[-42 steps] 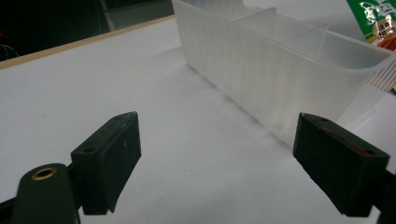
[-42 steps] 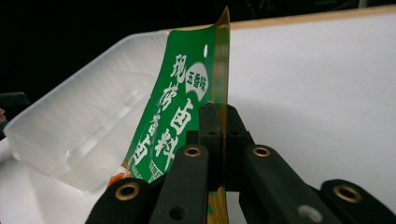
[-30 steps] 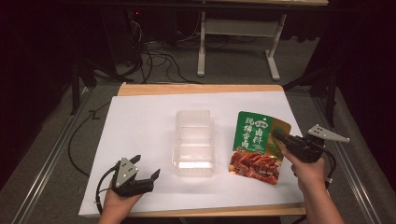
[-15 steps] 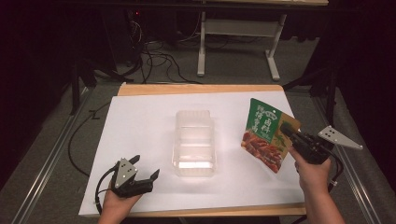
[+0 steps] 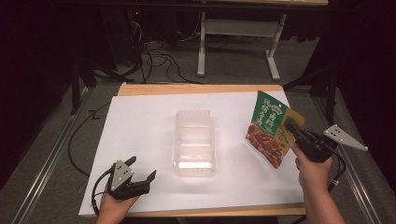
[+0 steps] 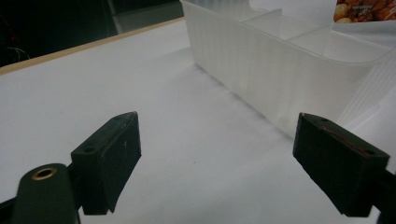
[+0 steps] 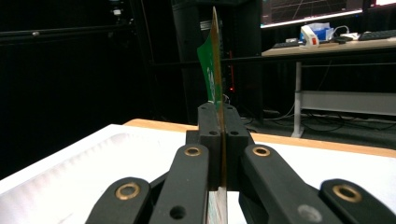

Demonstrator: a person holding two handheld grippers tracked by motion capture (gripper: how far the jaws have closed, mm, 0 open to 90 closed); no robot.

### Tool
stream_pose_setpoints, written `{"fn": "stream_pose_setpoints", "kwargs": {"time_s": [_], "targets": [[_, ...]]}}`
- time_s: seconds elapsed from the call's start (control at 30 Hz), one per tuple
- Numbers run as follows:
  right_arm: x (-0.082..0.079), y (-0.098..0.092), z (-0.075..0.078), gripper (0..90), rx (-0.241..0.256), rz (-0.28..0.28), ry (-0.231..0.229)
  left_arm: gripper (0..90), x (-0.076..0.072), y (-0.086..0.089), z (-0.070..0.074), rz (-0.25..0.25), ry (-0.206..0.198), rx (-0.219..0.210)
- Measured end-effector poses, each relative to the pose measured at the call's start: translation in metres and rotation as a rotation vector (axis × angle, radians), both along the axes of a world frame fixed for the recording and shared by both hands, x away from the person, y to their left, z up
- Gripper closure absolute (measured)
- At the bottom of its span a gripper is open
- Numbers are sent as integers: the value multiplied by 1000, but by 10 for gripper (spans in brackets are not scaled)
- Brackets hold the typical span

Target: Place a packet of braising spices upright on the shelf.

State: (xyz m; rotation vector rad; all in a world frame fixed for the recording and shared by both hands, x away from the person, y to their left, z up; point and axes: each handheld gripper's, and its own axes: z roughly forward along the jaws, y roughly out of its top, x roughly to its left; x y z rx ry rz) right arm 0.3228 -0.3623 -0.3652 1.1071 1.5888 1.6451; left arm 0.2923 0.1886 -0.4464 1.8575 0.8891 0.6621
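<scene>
Dim room; worktop (image 5: 140, 126) covered in white paper. At the near left, the left tongs (image 5: 140, 173) are rested on the paper, spread wide and empty. At centre stands a clear divided tray (image 5: 194, 142). At the right, a green snack pouch (image 5: 268, 128) is held aloft, edge clamped flat in the right tongs (image 7: 218, 140). Judged next: pouch to be carried over a compartment, kept level, grip maintained until it is low inside.

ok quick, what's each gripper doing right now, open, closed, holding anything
Left gripper: open, holding nothing, low over the white sheet near the clear plastic tray.
Right gripper: closed on the green snack pouch, lifted off the table.
</scene>
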Motion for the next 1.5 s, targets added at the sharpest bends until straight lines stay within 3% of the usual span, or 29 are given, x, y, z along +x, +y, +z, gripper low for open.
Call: {"fn": "stream_pose_setpoints", "kwargs": {"time_s": [0.3, 0.5, 0.77, 1.1, 1.5], "targets": [[1, 10, 4, 900, -2, 17, -18, 157, -3, 2, 0, 13, 1, -2], [3, 19, 9, 900, 3, 60, -21, 156, -2, 4, -1, 7, 15, -6], [6, 49, 21, 900, -28, 136, -37, 155, -5, 7, 0, -3, 19, -13], [19, 80, 43, 900, -24, 225, -72, 155, -5, 7, 1, 2, 9, -14], [37, 108, 50, 900, -21, 296, -81, 155, -6, 6, 1, -7, 4, -7]]}}
